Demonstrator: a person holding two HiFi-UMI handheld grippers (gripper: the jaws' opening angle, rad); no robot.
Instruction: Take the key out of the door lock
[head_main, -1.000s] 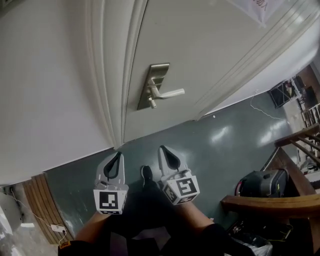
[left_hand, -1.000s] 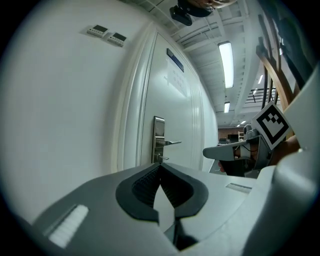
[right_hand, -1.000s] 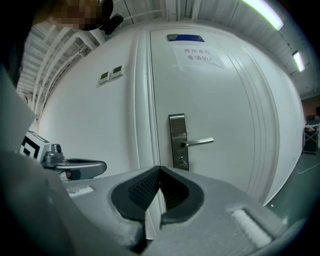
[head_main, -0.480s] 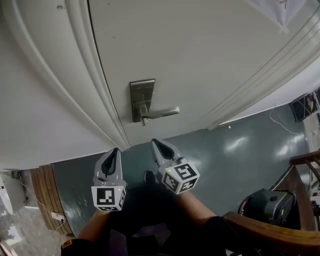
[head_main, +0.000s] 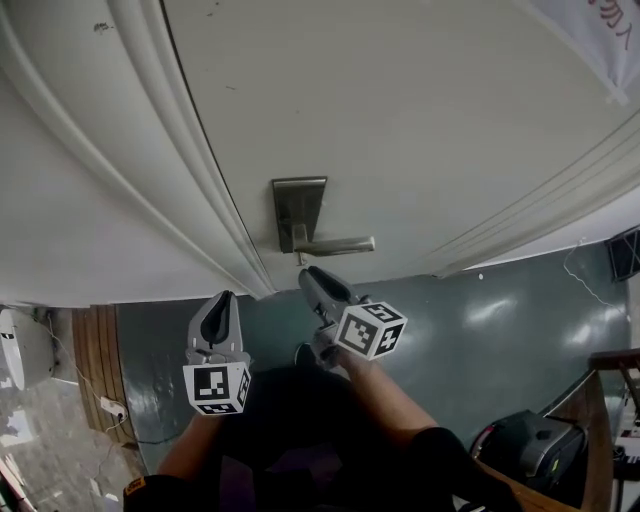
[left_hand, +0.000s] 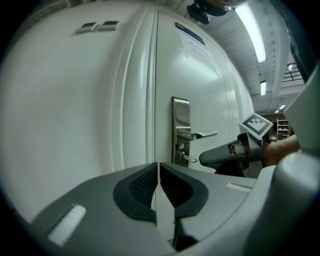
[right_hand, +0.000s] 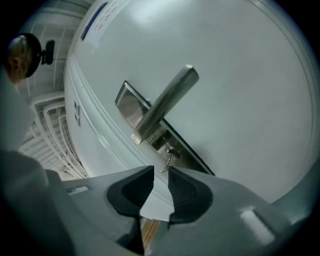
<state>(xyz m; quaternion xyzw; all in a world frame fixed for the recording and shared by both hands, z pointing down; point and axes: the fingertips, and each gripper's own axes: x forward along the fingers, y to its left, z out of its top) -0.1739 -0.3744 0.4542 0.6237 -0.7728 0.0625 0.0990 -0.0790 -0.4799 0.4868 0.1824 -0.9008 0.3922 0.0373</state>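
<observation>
my right claw (right_hand: 160, 175) has just been opening, empty, just short of the key (right_hand: 169, 159); tilted, i might clip the handle (right_hand: 165, 102) instead.

A small silver metal key (right_hand: 168, 159) is seated in the keyhole of the door lock, a tall rectangular brushed-steel lock plate (left_hand: 180, 114) fixed flat to the white door (head_main: 420, 120). The keyhole lies just below the root of the straight silver lever handle (left_hand: 199, 135), and the key's head sticks out from the plate's face, clear of the handle. The plate stands upright behind the handle and extends above and below it, while the handle lies level and points away from the door's closing edge.
</observation>
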